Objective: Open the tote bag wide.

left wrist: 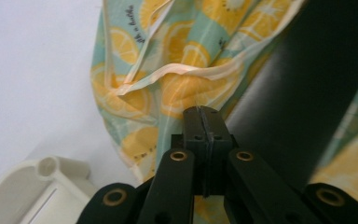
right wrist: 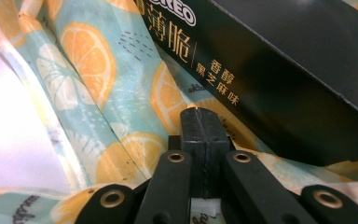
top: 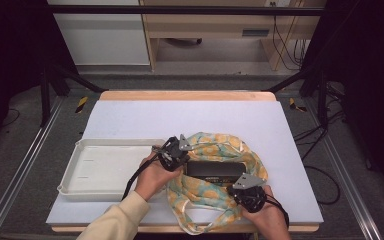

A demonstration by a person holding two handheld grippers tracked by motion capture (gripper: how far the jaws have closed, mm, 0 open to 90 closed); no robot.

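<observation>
— So, how do the two tools stand?

— Both are closed. The left gripper [left wrist: 204, 122] has its jaws pressed flat together, tips just over the lemon-print cloth [left wrist: 177, 70], with nothing clearly pinched between them. The right gripper [right wrist: 200, 123] is the same: jaws met along one seam, tips over the cloth beside the black box [right wrist: 298, 79].

— And the hands behind them?

— Seen from the high view, the left hand [top: 152, 177] comes in from the bottom on a cream sleeve [top: 115, 220], angled up and to the right, its gripper [top: 176, 152] at the left end of the box. The right hand [top: 265, 212] sits low near the table's front edge, wrapped round its gripper [top: 247, 192], which points up toward the box's right end.

— Where is the box itself?

— It lies flat on the middle of the cloth [top: 215, 197], between the two grippers; the cloth is bunched around it in a loose ring.

— Anything else out there?

— A white tray [top: 95, 172] lies on the white table [top: 190, 120], just left of the left hand and touching the cloth's edge or nearly so; which one cannot be told.
</observation>
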